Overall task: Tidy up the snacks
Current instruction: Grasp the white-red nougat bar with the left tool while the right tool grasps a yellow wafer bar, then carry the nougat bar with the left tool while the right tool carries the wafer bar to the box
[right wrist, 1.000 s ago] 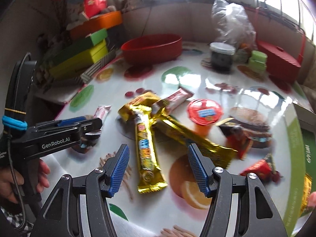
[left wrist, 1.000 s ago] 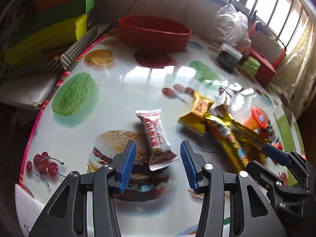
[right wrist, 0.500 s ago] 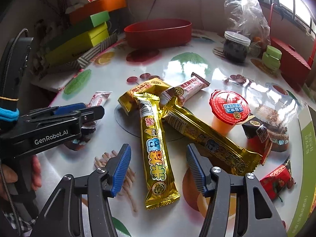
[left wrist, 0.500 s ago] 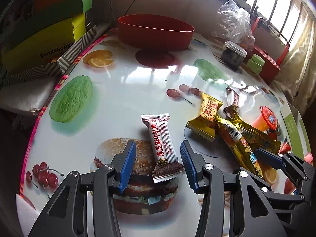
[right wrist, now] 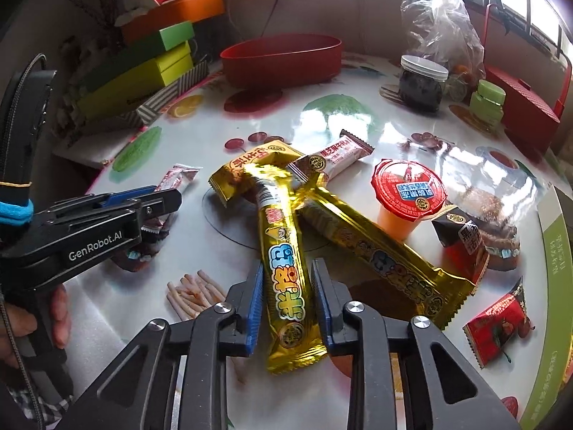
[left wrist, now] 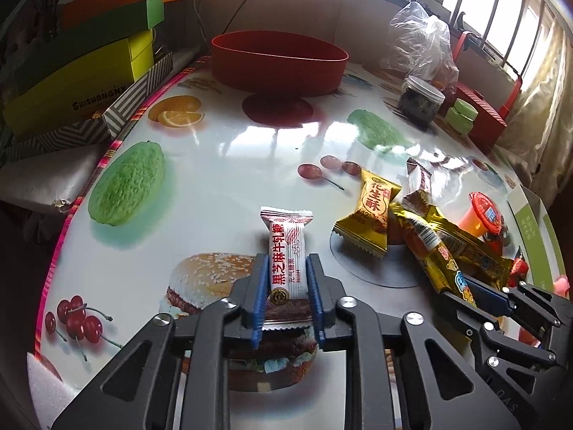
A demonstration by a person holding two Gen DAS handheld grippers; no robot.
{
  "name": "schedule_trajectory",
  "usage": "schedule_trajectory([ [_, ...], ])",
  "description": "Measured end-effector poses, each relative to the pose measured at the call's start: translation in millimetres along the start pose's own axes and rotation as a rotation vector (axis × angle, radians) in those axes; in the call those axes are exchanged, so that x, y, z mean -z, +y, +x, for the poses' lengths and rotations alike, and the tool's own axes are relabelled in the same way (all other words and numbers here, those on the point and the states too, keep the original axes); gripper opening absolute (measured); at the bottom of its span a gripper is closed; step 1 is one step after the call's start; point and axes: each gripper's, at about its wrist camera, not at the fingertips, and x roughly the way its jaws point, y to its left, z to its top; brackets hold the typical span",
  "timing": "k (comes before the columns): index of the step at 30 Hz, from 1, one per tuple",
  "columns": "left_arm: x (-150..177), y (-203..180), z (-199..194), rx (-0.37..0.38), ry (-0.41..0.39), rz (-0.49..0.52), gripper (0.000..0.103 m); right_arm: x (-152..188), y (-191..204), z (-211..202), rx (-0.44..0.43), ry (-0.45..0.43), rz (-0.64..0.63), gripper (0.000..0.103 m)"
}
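- Left gripper (left wrist: 286,295): jaws drawn in on the white candy (left wrist: 287,256), blue pads touching both long edges; holding it near its near end.
- White candy: slim sealed wrapper, red print, crimped ends; long axis runs near-to-far, in line with the fingers; lies over the burger print on the table (left wrist: 222,165).
- Right gripper (right wrist: 288,304): jaws narrow, pads at or just off the sides of the gold bar (right wrist: 286,268); a firm grip cannot be told.
- Gold bar: long, shiny foil, cartoon lettering; axis near-to-far, far end resting on the snack pile.
- Red tub (left wrist: 279,61): far side of the table, well apart from both grippers; likely the destination, straight ahead of the left gripper, which is the nearer.
- Also present: jelly cup (right wrist: 408,197), second gold bar (right wrist: 386,258), jar (right wrist: 422,84).
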Motion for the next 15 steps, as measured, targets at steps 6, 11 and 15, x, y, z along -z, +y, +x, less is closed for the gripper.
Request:
schedule_trajectory([
  [6, 2, -2, -2, 0.001, -0.007, 0.011, 0.021, 2, 0, -3, 0.002, -0.009, 0.002, 0.023],
  [11, 2, -5, -11, 0.013, -0.028, 0.021, 0.021, 3, 2, -9, -0.004, -0.022, 0.000, 0.022],
  [15, 0, -9, -21, 0.024, -0.048, 0.032, 0.021, 4, 2, -16, -0.009, -0.041, 0.002, 0.022],
])
